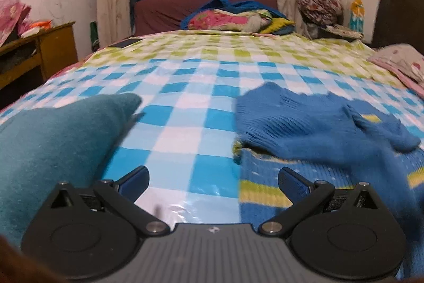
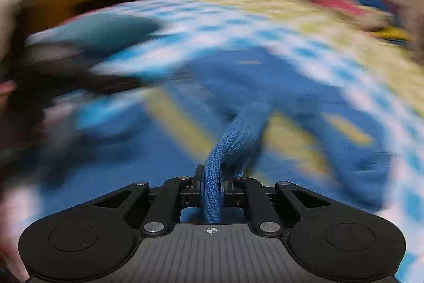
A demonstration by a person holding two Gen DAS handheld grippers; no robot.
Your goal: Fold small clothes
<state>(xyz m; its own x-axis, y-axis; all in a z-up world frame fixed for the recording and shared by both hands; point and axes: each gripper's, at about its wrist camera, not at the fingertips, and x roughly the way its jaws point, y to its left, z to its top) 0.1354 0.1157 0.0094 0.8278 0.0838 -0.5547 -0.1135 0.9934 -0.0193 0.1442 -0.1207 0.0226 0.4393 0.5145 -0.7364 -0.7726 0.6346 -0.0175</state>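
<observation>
Bed, checkered plastic cover (image 1: 185,97). Blue sweater (image 1: 304,123) lies right of centre; my right tool (image 2: 212,184) pinches a bunched strand of it. My left tool (image 1: 213,179) hangs spread, holding nothing. Risk: thin grip slips, or knit stretches and drags askew. Teal garment (image 1: 53,137) lies nearby.

Both wrist views low over the checkered bed (image 1: 201,108), shared blue sweater (image 2: 238,86).

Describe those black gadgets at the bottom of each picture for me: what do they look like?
Both are alike. The left gripper has a grey ribbed body with a small emblem, flanked by two black rounded housings with circular discs, silver pivot bolts and angled black link arms. Its jaws carry dark blue textured pads. The right gripper shares that build, with a crosshair mark on the grey body. No cables show.
</observation>
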